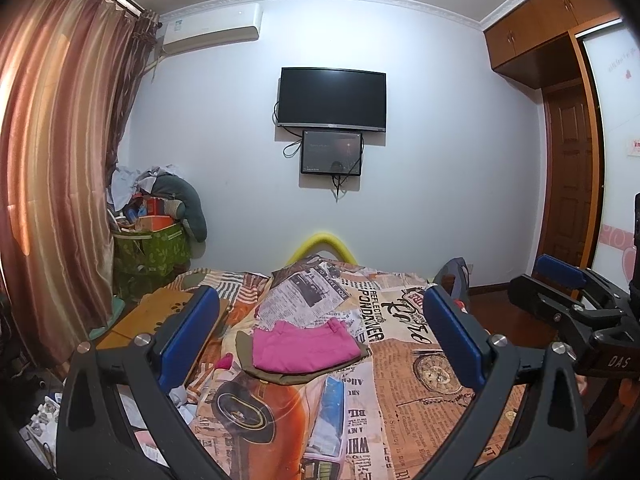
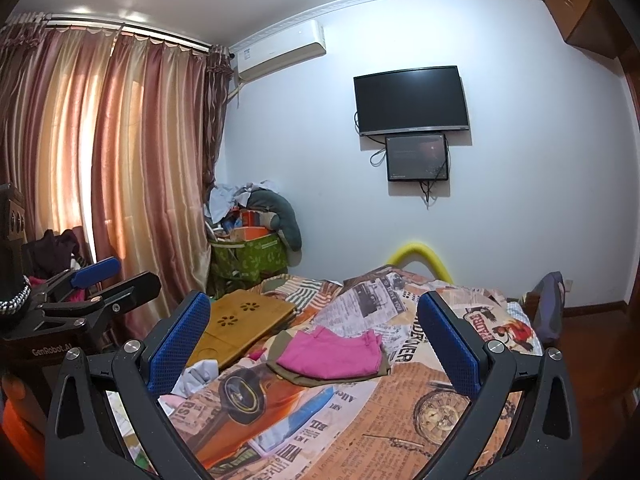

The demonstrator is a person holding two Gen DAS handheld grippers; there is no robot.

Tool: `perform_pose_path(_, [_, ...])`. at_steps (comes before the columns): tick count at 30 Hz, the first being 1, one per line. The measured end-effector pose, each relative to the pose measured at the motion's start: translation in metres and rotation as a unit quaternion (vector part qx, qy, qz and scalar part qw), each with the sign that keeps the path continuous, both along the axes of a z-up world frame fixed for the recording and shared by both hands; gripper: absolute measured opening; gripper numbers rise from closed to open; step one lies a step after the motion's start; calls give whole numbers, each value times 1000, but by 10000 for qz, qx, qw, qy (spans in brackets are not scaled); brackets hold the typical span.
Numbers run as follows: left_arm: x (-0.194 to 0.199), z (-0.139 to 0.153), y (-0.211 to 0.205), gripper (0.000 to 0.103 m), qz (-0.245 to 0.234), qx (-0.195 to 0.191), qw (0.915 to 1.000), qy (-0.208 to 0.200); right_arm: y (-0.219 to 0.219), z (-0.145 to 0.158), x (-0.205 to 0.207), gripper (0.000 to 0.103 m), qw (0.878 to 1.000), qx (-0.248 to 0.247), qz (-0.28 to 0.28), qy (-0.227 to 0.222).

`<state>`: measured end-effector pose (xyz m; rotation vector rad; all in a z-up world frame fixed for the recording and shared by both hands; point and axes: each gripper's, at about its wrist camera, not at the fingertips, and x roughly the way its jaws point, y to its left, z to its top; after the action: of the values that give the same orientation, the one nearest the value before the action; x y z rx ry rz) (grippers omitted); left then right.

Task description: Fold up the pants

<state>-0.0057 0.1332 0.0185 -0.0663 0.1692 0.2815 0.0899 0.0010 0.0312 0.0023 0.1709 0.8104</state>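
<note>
Near bedspread [image 1: 420, 412] clear; folded pink pants [image 1: 304, 346] mid-bed, wooden lap tray [image 2: 244, 324] blocks left edge.

A bed is covered by a newspaper-print quilt [image 1: 420, 364] in orange and cream, with a car and a pocket watch printed on it. A wooden lap tray [image 2: 244, 328] with flower cut-outs is laid at the bed's curtain-side edge. Behind the bed a yellow foam arch [image 1: 322, 242] is seen against the wall. A dark television [image 1: 332, 98] is mounted on the wall, with a smaller screen [image 1: 331, 153] just beneath it (cables hang from both). An air conditioner [image 2: 280, 50] is fixed beside striped curtains [image 2: 120, 168]. A green leaf-print box [image 1: 154, 254], heaped with clutter, is set in the corner.
</note>
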Motion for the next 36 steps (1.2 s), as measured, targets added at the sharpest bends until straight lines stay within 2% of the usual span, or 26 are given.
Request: perform_pose_path(36, [5, -3, 0, 103, -98, -80, 9999, 53, -3, 0, 2, 103, 10000, 11, -24, 57])
